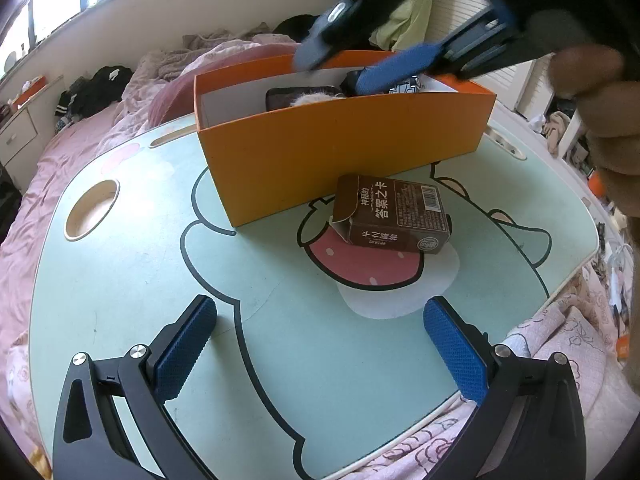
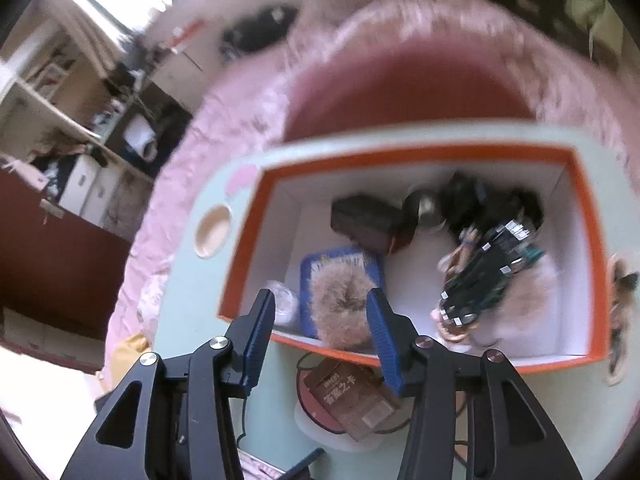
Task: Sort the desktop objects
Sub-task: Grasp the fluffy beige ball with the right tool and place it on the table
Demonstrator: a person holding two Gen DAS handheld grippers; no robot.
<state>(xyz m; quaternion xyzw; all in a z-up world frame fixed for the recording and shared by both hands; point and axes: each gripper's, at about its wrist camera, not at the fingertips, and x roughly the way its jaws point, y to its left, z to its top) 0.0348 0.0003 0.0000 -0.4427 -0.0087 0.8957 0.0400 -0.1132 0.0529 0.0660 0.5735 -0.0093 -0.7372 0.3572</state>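
The left claw [image 1: 320, 354] is held wide open just above the mint-green cartoon-printed tabletop [image 1: 120, 280], with nothing between its blue textured pads. Ahead of it, a brown cardboard card box with white lettering [image 1: 390, 214] is seen lying flat on the printed strawberry, its end flap open and turned toward the left pad's side. Just beyond that box, touching or nearly touching it, a rectangular orange cardboard box with a white interior [image 1: 340, 152] is set on the tabletop.

The right claw [image 2: 320, 322] is held above the orange box's near wall [image 2: 480, 364], partly open and empty; whether its pads touch anything cannot be confirmed, as the view is blurred. Directly beyond its pads, inside the box, a tan fluffy pom-pom [image 2: 340, 304] is seen resting on a blue flat packet [image 2: 308, 272]. Farther in, a dark rectangular case [image 2: 362, 220] and a tangle of black and green items [image 2: 488, 264] are found toward the right pad's side. The brown card box [image 2: 352, 400] is seen below the claw, outside the orange box. A hand [image 1: 608, 120] is seen behind the right claw in the left view.
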